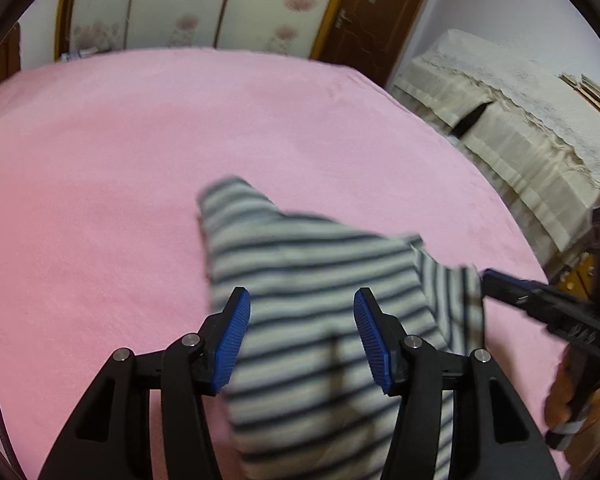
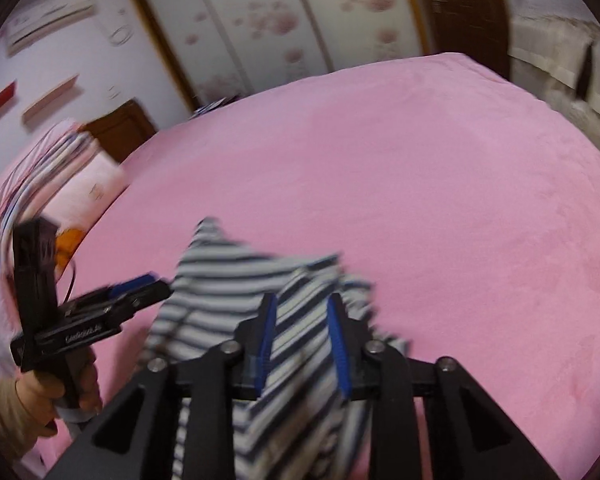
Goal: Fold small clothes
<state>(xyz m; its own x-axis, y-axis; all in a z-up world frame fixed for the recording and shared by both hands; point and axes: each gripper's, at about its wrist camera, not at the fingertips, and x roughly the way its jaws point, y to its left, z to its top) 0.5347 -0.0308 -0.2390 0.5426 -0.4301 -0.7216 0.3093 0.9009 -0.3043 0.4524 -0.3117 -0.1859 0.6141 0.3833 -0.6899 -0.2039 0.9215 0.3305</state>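
Note:
A small striped garment (image 1: 312,280), white with dark stripes, lies crumpled on the pink bed cover (image 1: 140,160). My left gripper (image 1: 302,300) is open, its blue pads spread over the garment's near part. My right gripper (image 2: 302,308) is partly open above a raised fold of the same garment (image 2: 236,280); no cloth is clearly pinched. The right gripper also shows in the left wrist view (image 1: 496,280) at the garment's right edge. The left gripper shows in the right wrist view (image 2: 148,286) at the garment's left edge. Both views are blurred.
The pink bed cover (image 2: 420,180) stretches far ahead. A cream covered sofa (image 1: 520,128) stands right of the bed. Wardrobe doors (image 1: 204,0) and a brown door (image 1: 376,12) are behind. A stack of folded cloth (image 2: 52,176) sits at the bed's left.

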